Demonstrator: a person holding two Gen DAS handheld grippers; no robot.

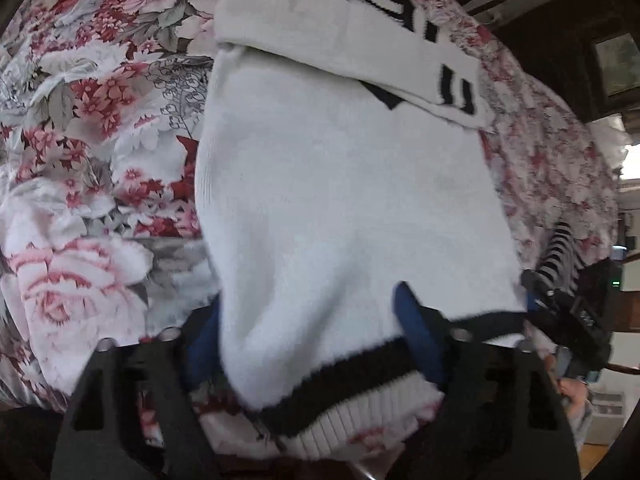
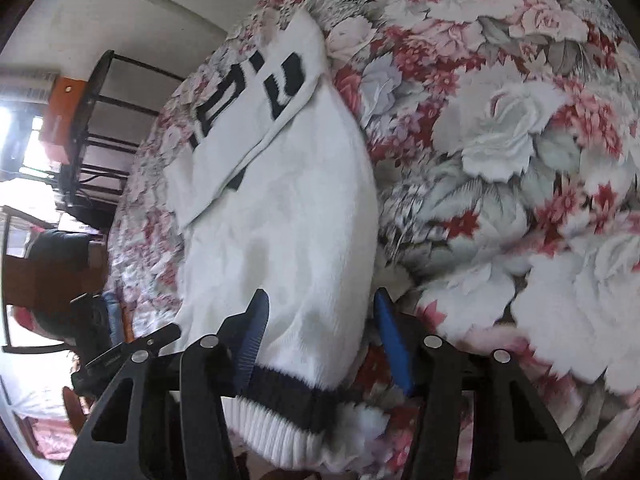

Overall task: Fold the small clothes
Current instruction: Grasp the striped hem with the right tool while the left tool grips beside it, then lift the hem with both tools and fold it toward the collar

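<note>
A small white knit sweater (image 1: 340, 200) with a black stripe above its ribbed hem and black lettering lies on a floral bedspread (image 1: 100, 140). A sleeve (image 1: 340, 32) is folded across its far part. My left gripper (image 1: 308, 328) is open, its blue pads either side of the hem's left corner. In the right wrist view the sweater (image 2: 288, 220) lies between the blue pads of my right gripper (image 2: 320, 336), which is open around the hem's right corner. The right gripper also shows in the left wrist view (image 1: 568, 304).
The floral bedspread (image 2: 500, 160) fills most of both views. A dark metal bed frame (image 2: 92, 128) and an orange box (image 2: 60, 112) stand beyond the bed's far edge. Dark wood furniture (image 1: 560, 40) is behind the bed.
</note>
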